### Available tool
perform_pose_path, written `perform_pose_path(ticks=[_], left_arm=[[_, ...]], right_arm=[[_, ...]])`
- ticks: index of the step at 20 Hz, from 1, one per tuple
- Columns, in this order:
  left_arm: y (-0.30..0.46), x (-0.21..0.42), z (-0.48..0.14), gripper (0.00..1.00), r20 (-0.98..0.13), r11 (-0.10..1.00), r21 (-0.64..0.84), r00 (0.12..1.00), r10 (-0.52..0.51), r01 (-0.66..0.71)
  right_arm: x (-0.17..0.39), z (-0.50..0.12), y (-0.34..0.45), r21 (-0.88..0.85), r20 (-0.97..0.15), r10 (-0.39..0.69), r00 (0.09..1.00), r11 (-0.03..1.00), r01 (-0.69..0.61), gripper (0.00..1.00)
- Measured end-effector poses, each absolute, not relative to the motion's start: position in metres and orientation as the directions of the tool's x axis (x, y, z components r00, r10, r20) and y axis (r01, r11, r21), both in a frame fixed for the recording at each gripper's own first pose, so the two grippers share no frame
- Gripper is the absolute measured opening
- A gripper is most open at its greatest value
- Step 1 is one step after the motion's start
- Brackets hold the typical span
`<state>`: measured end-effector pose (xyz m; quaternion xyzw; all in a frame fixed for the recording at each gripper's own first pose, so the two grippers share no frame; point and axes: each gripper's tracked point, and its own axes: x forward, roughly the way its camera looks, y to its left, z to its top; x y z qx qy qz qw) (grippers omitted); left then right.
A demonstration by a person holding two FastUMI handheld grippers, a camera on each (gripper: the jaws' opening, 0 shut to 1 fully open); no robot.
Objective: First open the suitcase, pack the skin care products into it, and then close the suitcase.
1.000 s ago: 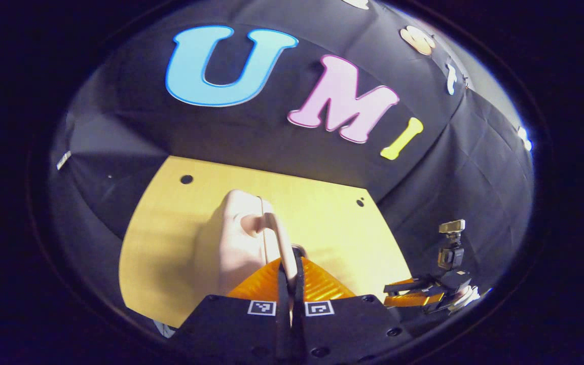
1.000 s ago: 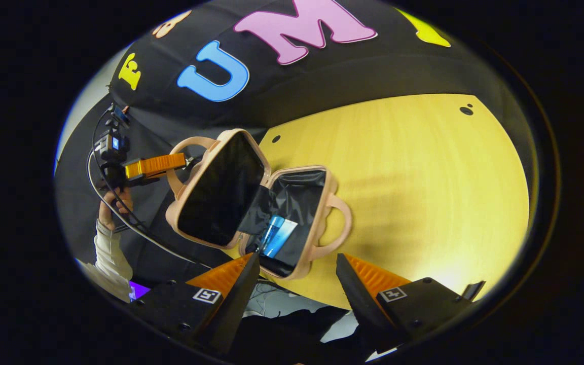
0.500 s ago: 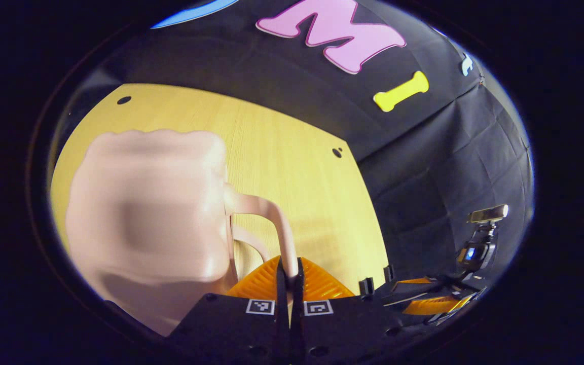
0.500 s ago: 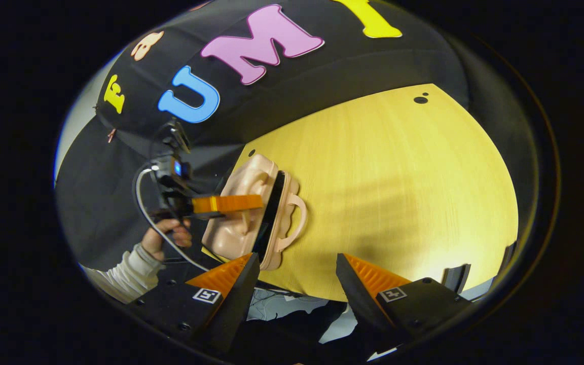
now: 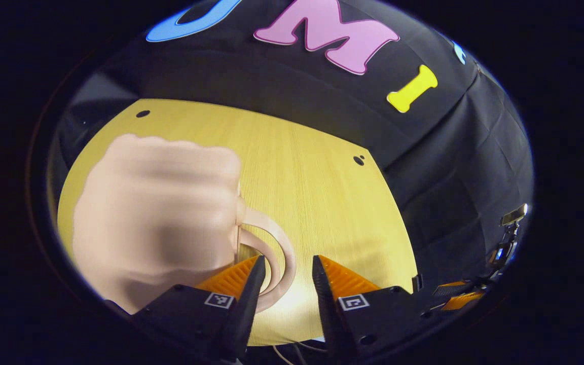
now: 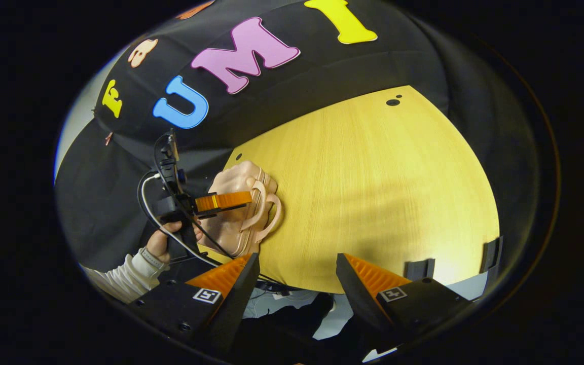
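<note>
The pale pink hard-shell suitcase [image 5: 155, 218] lies closed on the light yellow wooden bench [image 5: 322, 203], near the bench's left edge as the left gripper view has it, its shell blurred. Its looped pink handles [image 5: 271, 253] point toward the middle of the bench and lie together. The left gripper [image 5: 284, 284] hangs at the near edge with its jaws parted; the handle loop sits just ahead of one finger, and neither finger presses on it. In the right gripper view, the same suitcase [image 6: 236, 203] rests by the bench's far-left corner, with the left gripper [image 6: 221, 201] across it, held by a hand [image 6: 162, 241] in a white sleeve [image 6: 119, 276]. The right gripper [image 6: 297, 284] stands wide open over the near edge, gripping nothing. A broad stretch of bare bench runs from the suitcase to the right edge and the far corner.
</note>
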<state>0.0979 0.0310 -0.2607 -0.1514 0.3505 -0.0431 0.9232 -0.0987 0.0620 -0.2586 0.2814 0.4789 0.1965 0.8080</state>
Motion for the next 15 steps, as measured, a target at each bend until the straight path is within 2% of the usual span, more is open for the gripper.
perform_pose_path(ticks=[2,3,6,12,15], left_arm=[[0.029,0.085,-0.229,0.74,-0.561,0.97,-0.243,0.819,-0.116,-0.029],[0.025,0.075,-0.211,0.74,-0.525,0.978,-0.206,0.847,-0.086,-0.028],[0.011,0.048,-0.143,0.89,-0.386,0.996,-0.091,0.923,-0.011,-0.026],[-0.006,0.013,-0.007,0.91,-0.094,0.999,-0.026,0.995,0.024,-0.026],[0.006,0.008,0.048,0.91,0.063,0.997,0.024,0.995,0.075,-0.077]], right_arm=[[-0.091,-0.252,0.054,0.626,-0.65,0.58,0.491,0.775,-0.086,0.96],[-0.085,-0.246,0.051,0.616,-0.639,0.575,0.51,0.781,-0.108,0.96],[-0.059,-0.213,0.046,0.563,-0.586,0.556,0.59,0.803,-0.198,0.96],[0.006,-0.095,0.047,0.371,-0.38,0.46,0.803,0.871,-0.323,0.96],[0.024,-0.038,0.051,0.286,-0.258,0.427,0.867,0.891,-0.353,0.97]])
